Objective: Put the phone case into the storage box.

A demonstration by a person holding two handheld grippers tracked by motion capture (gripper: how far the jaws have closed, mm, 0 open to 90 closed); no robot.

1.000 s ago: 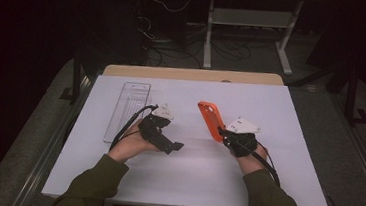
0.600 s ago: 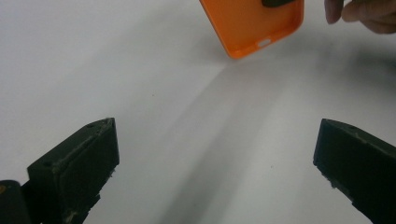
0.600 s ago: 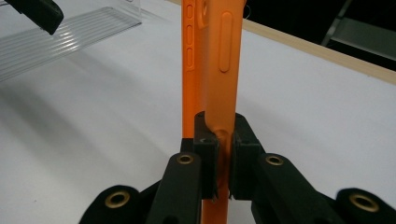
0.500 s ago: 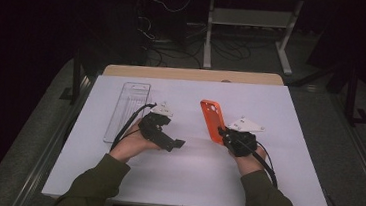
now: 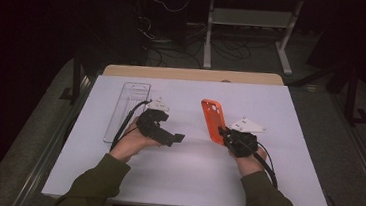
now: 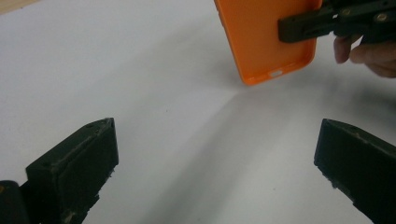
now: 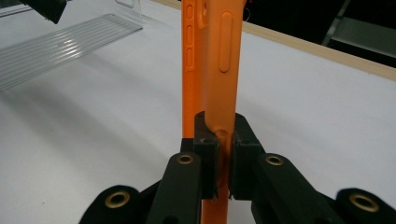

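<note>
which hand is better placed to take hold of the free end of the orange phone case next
Left. The left tool is open, holds nothing and points toward the orange phone case, which hangs clear of the table. The right tool is already shut on one side wall of the case.

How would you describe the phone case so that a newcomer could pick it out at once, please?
Start at the white table and look right of its middle. The phone case is held there by one edge in the right gripper. It is bright orange, unlike the clear tray at the left.

Orange phone case (image 5: 211, 120) shifted slightly left with right gripper (image 5: 224, 132); nothing else changed
</note>
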